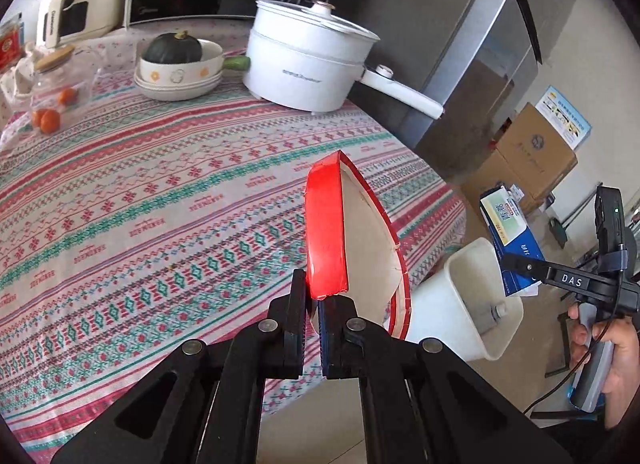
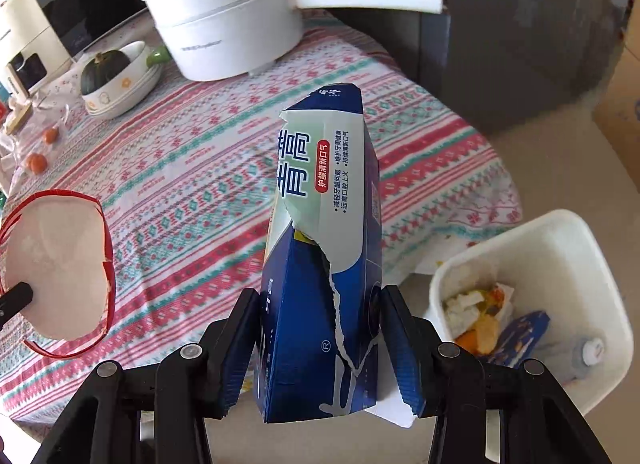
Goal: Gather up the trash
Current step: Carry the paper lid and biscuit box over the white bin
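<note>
torn blue carton (image 2: 320, 264): upright, in fingers | red-rimmed paper piece (image 1: 352, 240): pinched, edge-on | bin (image 2: 560, 256): part-filled

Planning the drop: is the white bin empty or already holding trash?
Already holding trash: the white bin contains crumpled wrappers, a blue carton scrap and a bottle.

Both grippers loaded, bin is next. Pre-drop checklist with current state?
1. Left gripper shut on the red paper cup: ok, flattened cup pinched at its edge.
2. Right gripper shut on the torn blue box: ok, both pads against its sides.
3. White bin open and reachable: ok, on the floor by the table edge, no lid.
4. Room in the bin: ok, scraps only cover the bottom.
5. Box above the bin mouth: not ok, it is left of the bin, over the tablecloth edge.
6. Cup above the bin mouth: not ok, over the table; the bin is to its right.
</note>
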Demonstrator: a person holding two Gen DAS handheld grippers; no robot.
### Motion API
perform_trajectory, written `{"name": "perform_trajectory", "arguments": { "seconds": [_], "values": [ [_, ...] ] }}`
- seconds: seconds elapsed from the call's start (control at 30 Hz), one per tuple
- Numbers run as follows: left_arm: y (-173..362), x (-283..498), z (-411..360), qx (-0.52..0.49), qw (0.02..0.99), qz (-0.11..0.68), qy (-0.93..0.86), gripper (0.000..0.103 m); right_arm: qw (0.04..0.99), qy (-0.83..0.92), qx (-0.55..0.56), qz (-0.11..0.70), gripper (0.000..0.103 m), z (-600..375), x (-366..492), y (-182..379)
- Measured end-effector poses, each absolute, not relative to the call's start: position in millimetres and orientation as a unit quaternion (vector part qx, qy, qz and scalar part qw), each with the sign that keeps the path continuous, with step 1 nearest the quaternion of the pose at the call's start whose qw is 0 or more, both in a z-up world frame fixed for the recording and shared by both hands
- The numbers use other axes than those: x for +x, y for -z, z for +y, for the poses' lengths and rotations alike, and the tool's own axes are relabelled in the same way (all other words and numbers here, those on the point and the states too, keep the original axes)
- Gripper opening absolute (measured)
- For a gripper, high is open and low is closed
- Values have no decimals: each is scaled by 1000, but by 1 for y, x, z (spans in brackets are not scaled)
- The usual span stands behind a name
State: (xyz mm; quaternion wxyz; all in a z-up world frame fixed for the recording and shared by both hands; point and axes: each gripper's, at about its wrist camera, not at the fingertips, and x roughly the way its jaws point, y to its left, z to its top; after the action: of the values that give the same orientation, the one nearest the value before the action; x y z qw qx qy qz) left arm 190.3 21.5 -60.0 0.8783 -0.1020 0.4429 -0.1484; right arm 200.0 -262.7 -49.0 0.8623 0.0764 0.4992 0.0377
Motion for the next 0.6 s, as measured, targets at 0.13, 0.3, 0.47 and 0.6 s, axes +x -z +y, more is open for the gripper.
{"name": "perform_trajectory", "arguments": {
  "seconds": [0.13, 0.3, 0.47, 0.6],
  "values": [
    [64, 197, -21, -88, 871, 449, 176, 5, 853, -10, 100, 512, 53, -302, 195, 58],
    [66, 199, -68, -72, 863, 454, 209, 5, 849, 15, 112, 517, 54, -343, 182, 62],
    [71, 200, -114, -65, 855, 458, 234, 5, 843, 39, 118, 523, 54, -380, 169, 69],
    [79, 202, -151, -62, 846, 464, 253, 5, 838, 57, 124, 528, 54, -408, 157, 76]
  ]
}}
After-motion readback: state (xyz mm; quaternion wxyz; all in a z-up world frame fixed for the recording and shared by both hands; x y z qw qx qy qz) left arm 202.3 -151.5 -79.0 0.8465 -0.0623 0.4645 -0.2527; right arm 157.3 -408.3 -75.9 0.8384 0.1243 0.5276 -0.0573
